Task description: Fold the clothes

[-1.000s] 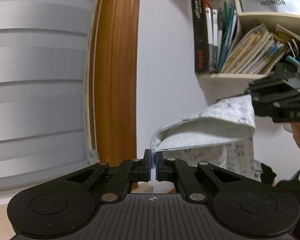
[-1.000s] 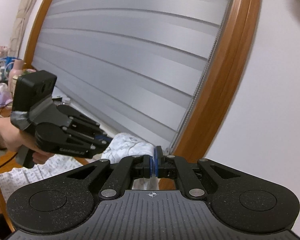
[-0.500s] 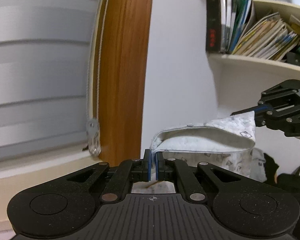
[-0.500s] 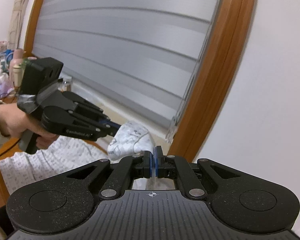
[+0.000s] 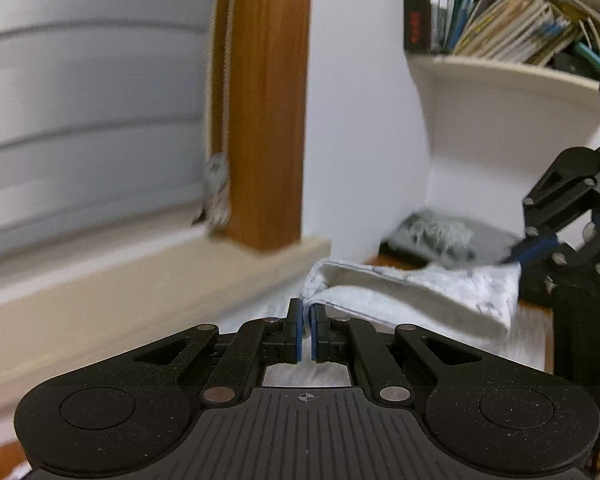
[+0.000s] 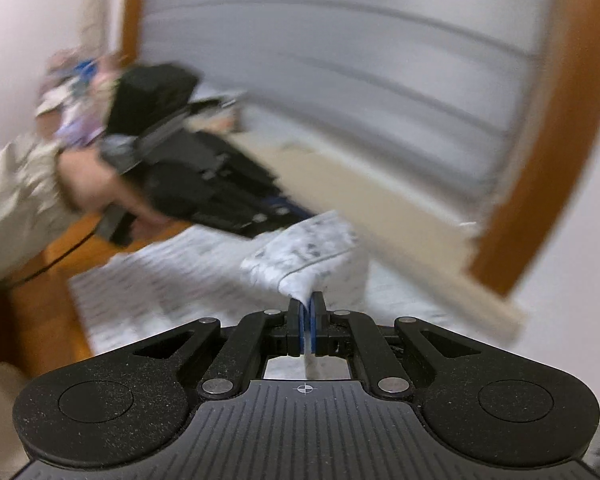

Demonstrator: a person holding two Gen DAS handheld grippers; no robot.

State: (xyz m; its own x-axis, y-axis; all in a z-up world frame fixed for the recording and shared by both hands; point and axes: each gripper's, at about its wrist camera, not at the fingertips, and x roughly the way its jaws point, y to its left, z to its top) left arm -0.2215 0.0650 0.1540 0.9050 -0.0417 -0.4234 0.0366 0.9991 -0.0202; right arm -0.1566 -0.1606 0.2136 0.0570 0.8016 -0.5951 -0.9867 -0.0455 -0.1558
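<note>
Left wrist view: the left gripper pinches one corner of the white patterned garment between its blue pads; the folded cloth stretches rightward to the right gripper, clamped on the other corner. Right wrist view: a hand holds the left gripper at left, the garment's edge sags between both tools, above cloth spread on the wooden table.

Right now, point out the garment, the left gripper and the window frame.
garment (image 5: 440, 296), left wrist view: raised folded edge.
left gripper (image 5: 306, 334), left wrist view: between its fingertips, clamping cloth.
window frame (image 5: 266, 120), left wrist view: wooden upright.
</note>
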